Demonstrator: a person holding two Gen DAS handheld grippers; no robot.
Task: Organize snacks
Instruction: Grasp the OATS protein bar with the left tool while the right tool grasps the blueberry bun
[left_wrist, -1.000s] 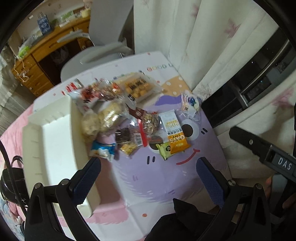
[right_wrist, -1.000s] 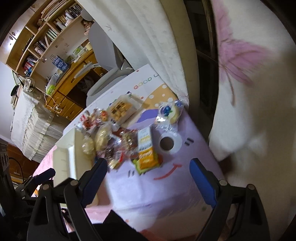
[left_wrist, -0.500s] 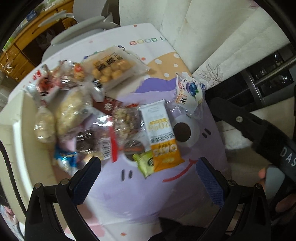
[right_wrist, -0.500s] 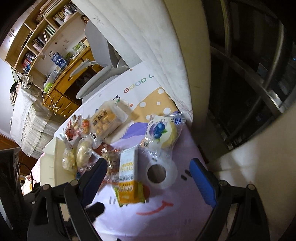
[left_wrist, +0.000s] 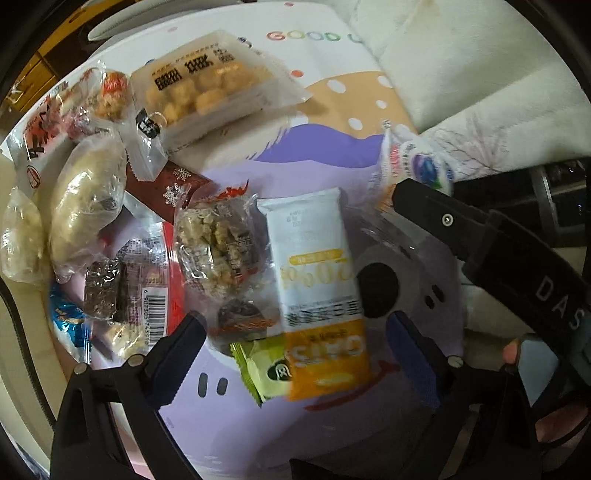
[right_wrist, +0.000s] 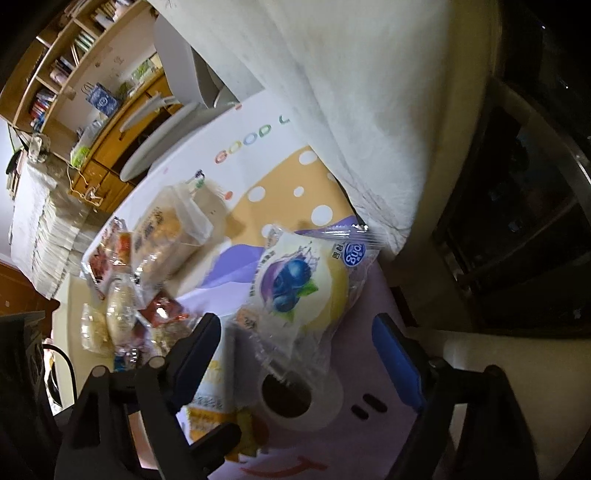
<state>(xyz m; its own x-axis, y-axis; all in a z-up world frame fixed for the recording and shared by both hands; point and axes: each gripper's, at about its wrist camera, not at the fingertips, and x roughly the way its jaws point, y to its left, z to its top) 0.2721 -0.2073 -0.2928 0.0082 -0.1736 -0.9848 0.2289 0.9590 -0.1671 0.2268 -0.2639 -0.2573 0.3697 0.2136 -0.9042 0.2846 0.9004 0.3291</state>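
Note:
Several wrapped snacks lie on a purple cartoon tablecloth. My left gripper is open just above a white-and-orange oat packet, with a green packet beside it. A granola bag, two pale buns and a tray of yellow puffs lie to the left and beyond. My right gripper is open, its fingers on either side of a blueberry cake packet. The right gripper's body shows in the left wrist view.
A white tray's rim runs along the table's left side. White curtains hang against the table's far right edge beside a dark window. A white chair and wooden shelves stand beyond the table.
Both grippers have moved forward and down toward the snacks. The left has closed in on the oat packet and the right on the blueberry cake packet. Both stay open.

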